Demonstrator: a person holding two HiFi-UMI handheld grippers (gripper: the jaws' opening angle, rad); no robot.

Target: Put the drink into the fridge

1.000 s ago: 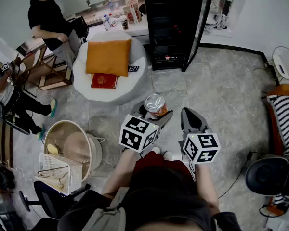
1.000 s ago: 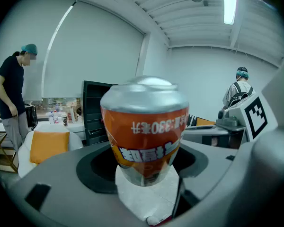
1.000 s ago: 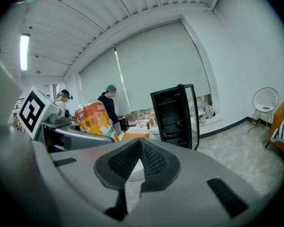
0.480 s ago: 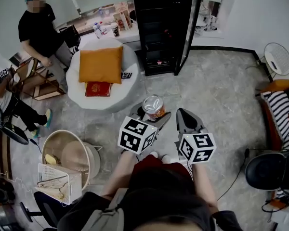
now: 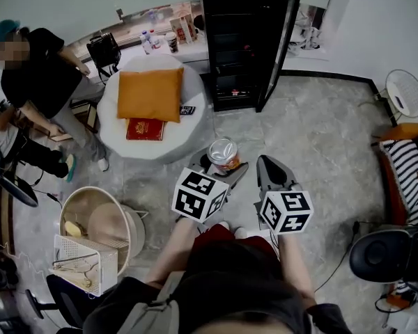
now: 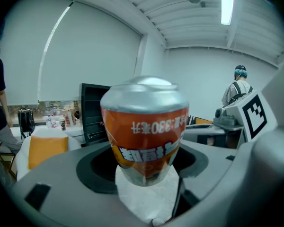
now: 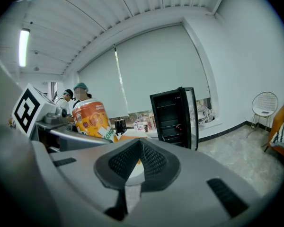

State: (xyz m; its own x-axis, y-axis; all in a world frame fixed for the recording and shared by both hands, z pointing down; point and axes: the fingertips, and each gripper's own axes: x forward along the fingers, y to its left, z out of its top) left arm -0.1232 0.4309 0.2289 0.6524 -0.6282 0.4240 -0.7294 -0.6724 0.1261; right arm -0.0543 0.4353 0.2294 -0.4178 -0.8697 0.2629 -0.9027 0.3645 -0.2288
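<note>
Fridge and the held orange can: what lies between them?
Only bare grey floor, in the head view, between the can in the left gripper and the open fridge; the white seat stands aside.

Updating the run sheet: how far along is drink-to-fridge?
Done: the can is picked up, clamped in the left gripper; the fridge has its door open. In hand: can held above the floor, fridge ahead, not reached. Left: get to the fridge, set the can inside, let go. Right gripper is shut, empty.

Orange can (image 5: 223, 154), silver end up, in left gripper (image 5: 222, 167); black fridge (image 5: 238, 44), door open.
</note>
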